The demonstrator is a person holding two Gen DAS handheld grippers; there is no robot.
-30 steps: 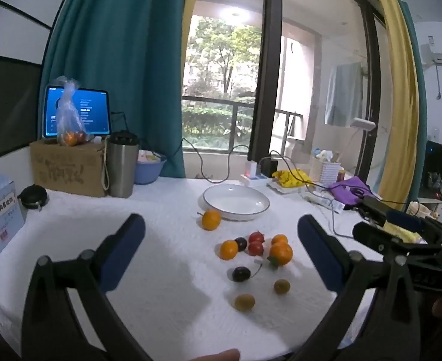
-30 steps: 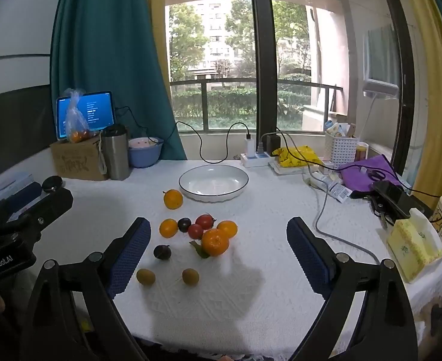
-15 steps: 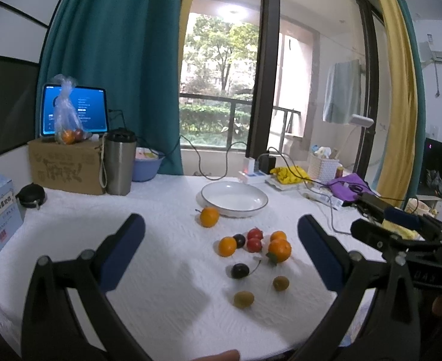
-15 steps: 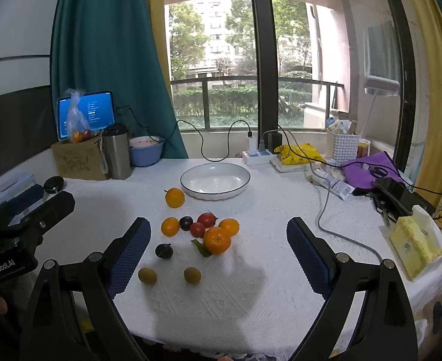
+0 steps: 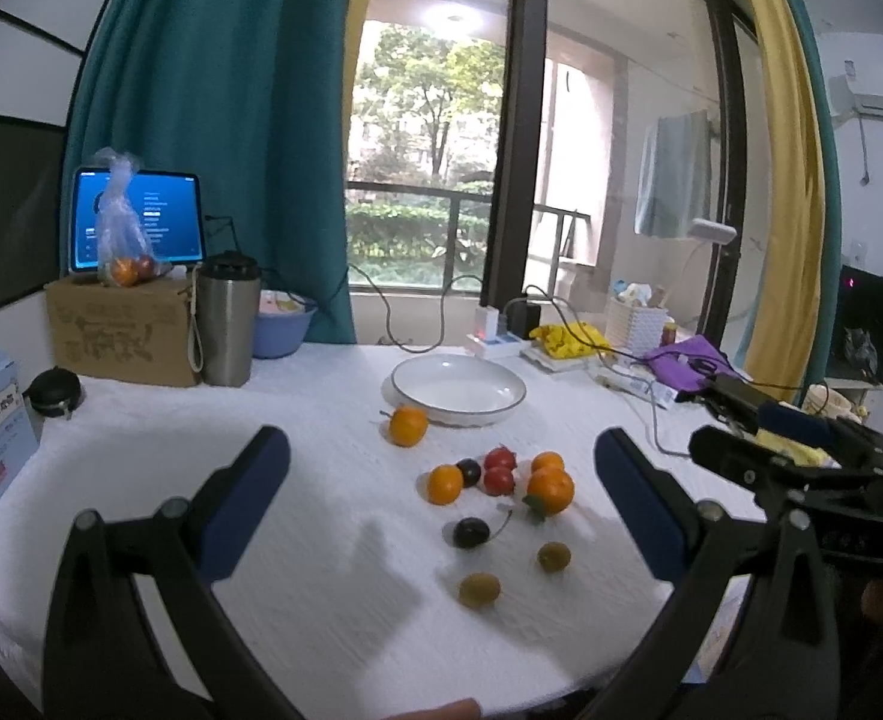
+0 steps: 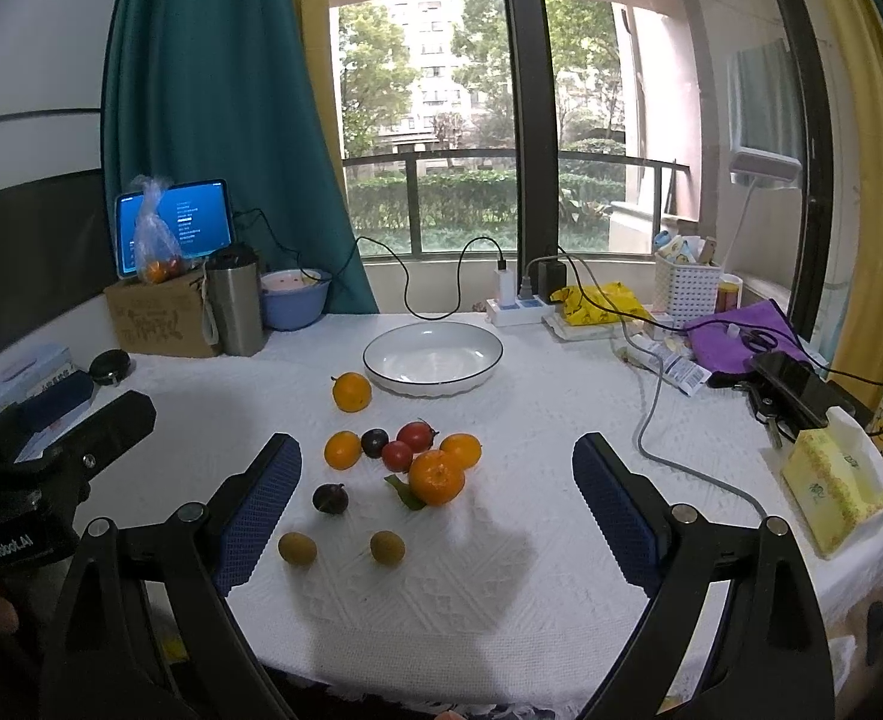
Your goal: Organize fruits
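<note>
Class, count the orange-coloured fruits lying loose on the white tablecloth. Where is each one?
4. One orange sits alone beside the white plate; one at the cluster's left; one at its right; the largest, with a leaf, in front. The bagged fruit isn't counted.

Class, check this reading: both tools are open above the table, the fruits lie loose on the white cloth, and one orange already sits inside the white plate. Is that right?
Not quite. The white plate holds nothing; the nearest orange lies on the white cloth beside its rim, as the right wrist view shows. The rest stands: the left tool and right tool are open, and the fruits lie loose.
</note>
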